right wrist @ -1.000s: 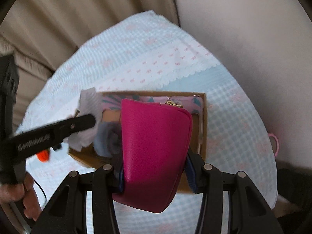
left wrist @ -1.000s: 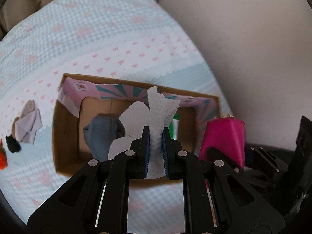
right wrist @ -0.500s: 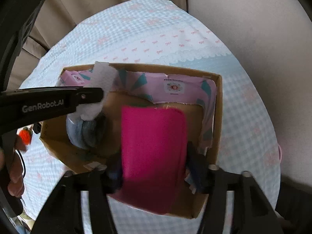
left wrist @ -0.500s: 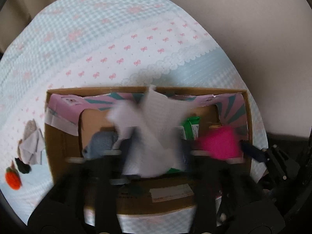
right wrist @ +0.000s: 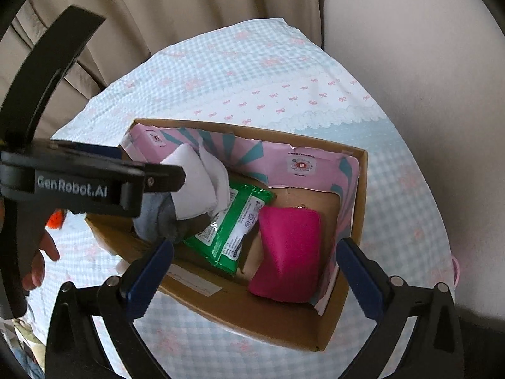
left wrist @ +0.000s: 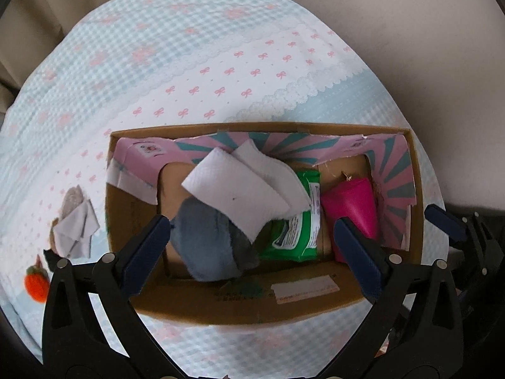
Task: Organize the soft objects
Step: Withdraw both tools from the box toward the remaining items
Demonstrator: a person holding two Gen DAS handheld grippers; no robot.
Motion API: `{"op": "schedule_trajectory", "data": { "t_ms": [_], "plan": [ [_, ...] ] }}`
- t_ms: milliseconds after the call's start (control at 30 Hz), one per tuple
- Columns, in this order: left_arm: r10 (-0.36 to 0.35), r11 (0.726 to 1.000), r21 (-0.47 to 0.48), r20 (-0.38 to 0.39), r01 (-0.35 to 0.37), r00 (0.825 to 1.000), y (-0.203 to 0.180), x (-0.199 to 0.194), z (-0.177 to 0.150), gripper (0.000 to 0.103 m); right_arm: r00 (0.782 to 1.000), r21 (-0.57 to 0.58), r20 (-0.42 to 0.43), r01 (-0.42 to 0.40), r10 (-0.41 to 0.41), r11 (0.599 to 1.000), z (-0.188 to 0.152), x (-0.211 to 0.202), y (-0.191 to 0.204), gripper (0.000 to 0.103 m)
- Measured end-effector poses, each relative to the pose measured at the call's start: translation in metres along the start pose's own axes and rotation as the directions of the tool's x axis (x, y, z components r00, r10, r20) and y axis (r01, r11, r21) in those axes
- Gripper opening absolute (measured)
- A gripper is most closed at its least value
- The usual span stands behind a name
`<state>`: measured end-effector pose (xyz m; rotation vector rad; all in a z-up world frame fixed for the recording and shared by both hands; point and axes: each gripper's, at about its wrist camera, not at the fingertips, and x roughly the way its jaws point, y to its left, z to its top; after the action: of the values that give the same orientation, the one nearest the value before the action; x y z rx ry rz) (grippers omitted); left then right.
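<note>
A cardboard box (left wrist: 240,312) (right wrist: 271,325) sits on the bed. Inside lie a white paper towel (left wrist: 246,192) (right wrist: 195,186), a grey-blue cloth (left wrist: 205,246) (right wrist: 154,218), a green wipes pack (left wrist: 296,227) (right wrist: 230,227) and a pink pouch (left wrist: 350,208) (right wrist: 287,252). My left gripper (left wrist: 255,246) is open above the box, empty. My right gripper (right wrist: 255,268) is open above the box, empty. The left gripper's body (right wrist: 79,183) shows in the right wrist view beside the towel.
The box rests on a light blue checked cover with pink bows (left wrist: 202,72). Left of the box lie a folded grey cloth (left wrist: 75,227), a small black item (left wrist: 49,257) and an orange knitted toy (left wrist: 36,282). A beige wall (right wrist: 426,63) and curtain (right wrist: 157,9) stand behind.
Both grippers opened: the left let go of the paper towel and the right let go of the pink pouch, and both now lie in the box. Both grippers moved over the box.
</note>
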<state>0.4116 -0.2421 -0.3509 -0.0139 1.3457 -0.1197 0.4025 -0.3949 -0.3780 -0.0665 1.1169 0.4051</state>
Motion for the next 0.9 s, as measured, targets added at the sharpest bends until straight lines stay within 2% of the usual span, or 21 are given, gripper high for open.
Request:
{"op": "schedule_trajectory", "data": {
  "t_ms": [233, 467, 667, 900],
  "plan": [
    [-0.014, 1.0, -0.008, 0.038, 0.014, 0.999, -0.001, -0.025, -0.012, 0.103, 1.0, -0.013, 0.017, 0.015, -0.015, 1.0, 0.003, -0.018, 0.008, 0.103],
    [-0.027, 1.0, -0.009, 0.121, 0.028, 0.992, 0.002, -0.078, -0.027, 0.103, 0.996, -0.028, 0.082, 0.038, -0.035, 0.999, 0.005, -0.06, 0.024, 0.103],
    [-0.044, 0.999, -0.004, 0.202, 0.045, 0.978, 0.009, -0.136, -0.051, 0.103, 0.986, -0.022, 0.153, 0.07, -0.065, 0.997, 0.005, -0.108, 0.05, 0.103],
    [-0.072, 0.997, -0.002, 0.297, 0.076, 0.952, 0.031, -0.214, -0.096, 0.103, 0.97, 0.017, 0.22, 0.1, -0.102, 0.995, -0.005, -0.168, 0.087, 0.103]
  ]
}}
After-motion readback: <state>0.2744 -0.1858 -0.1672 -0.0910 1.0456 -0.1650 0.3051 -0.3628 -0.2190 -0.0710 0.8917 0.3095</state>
